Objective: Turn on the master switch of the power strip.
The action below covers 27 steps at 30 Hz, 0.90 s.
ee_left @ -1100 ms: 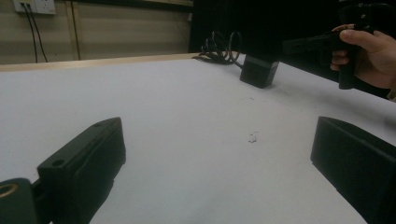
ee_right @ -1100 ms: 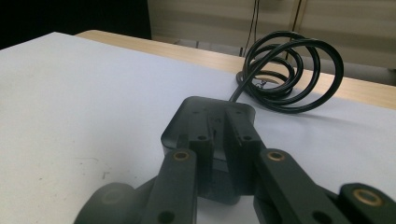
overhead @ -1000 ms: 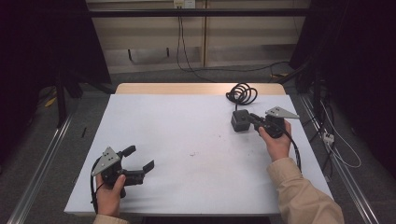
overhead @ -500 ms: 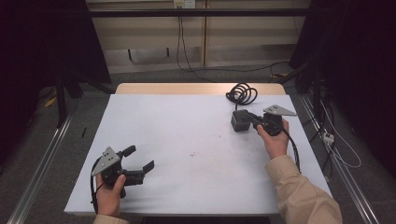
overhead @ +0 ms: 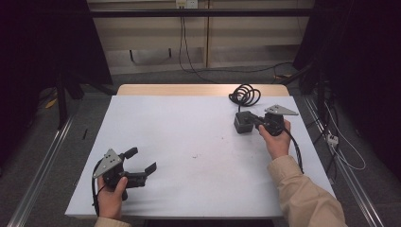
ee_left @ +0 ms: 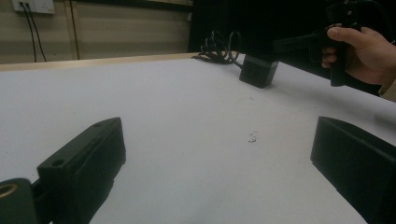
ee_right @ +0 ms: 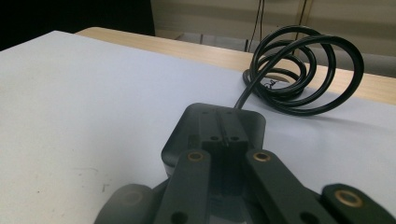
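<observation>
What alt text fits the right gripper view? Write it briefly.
The right hand-held gripper has its two black jaws closed together above a dark grey rounded plastic power adapter, whose coiled black cable lies behind it on the white table.

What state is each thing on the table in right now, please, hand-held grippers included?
Adapter: flat on the sheet, top under the right jaws.
Cable: coiled behind the adapter, joined to it.
Right hand-held gripper: jaws together, just closed, resting over the adapter; a grip cannot be confirmed.
Left hand-held gripper: open, nothing between the jaws.
Sheet: flat, a few small specks.
</observation>
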Motion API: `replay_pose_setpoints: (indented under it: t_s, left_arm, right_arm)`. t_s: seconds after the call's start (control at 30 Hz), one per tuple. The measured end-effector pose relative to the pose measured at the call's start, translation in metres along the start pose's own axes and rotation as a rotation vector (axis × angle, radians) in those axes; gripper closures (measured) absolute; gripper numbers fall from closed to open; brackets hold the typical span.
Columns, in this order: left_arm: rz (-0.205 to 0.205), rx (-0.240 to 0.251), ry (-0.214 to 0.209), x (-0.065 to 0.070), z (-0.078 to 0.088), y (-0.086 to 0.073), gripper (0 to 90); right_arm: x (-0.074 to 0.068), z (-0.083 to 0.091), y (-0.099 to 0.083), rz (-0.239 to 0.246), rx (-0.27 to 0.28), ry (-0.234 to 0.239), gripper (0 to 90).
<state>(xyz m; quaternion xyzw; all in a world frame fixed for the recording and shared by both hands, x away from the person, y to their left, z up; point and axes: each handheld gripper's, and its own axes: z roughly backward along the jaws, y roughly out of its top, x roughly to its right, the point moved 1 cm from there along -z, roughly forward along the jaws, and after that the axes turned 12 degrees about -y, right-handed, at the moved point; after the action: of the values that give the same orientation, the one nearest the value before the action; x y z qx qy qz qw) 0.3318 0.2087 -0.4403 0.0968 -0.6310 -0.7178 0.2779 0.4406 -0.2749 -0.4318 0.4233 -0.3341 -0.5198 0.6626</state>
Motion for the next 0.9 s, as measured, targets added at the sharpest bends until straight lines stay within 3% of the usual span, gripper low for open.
replay_pose_setpoints:
  t_s: [0.9]
  left_arm:
    - [-0.001,0.003,0.001,0.0001,0.0012,0.0003,2.8]
  right_arm:
    - [-0.0037,-0.0100,-0.0010,0.029,-0.009,-0.010,90.0]
